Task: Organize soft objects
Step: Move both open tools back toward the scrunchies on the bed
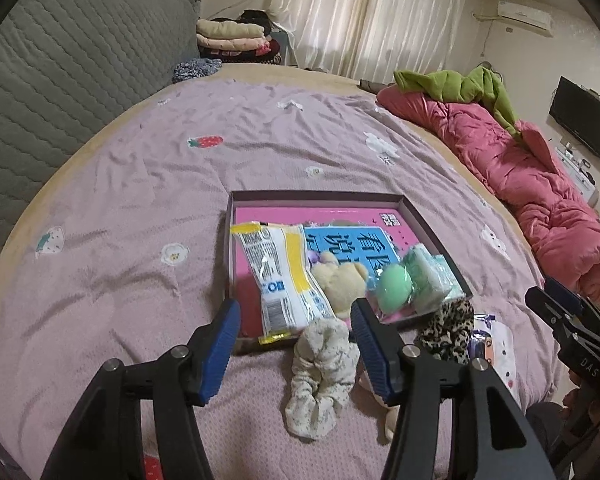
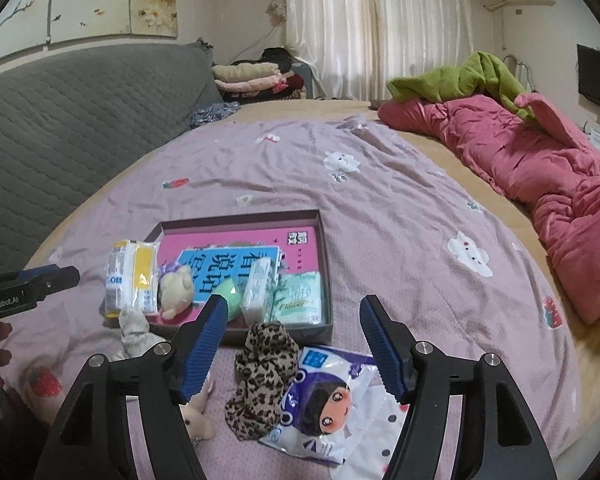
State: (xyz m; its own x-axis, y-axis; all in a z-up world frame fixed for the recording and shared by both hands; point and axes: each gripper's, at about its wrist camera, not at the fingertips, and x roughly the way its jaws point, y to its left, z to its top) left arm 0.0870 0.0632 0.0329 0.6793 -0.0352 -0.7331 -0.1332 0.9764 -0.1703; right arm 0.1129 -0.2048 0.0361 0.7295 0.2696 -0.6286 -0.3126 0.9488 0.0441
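While I hold both tools over the bed (image 2: 400, 216), I count one shallow box (image 2: 324, 248) holding one yellow-white packet (image 1: 284, 276), one small teddy (image 1: 340, 280), one green ball (image 1: 394, 284), one white pack (image 2: 258, 284) and one green tissue pack (image 2: 300, 298). Before the box lie two scrunchies, one cream (image 1: 320, 372) and one leopard (image 2: 264, 376), one cartoon packet (image 2: 332, 408) and one more small plush toy (image 2: 198, 420). My left hand-held gripper (image 1: 296, 344) and right hand-held gripper (image 2: 292, 344) both tilt down, jaws spread, pinching nothing.
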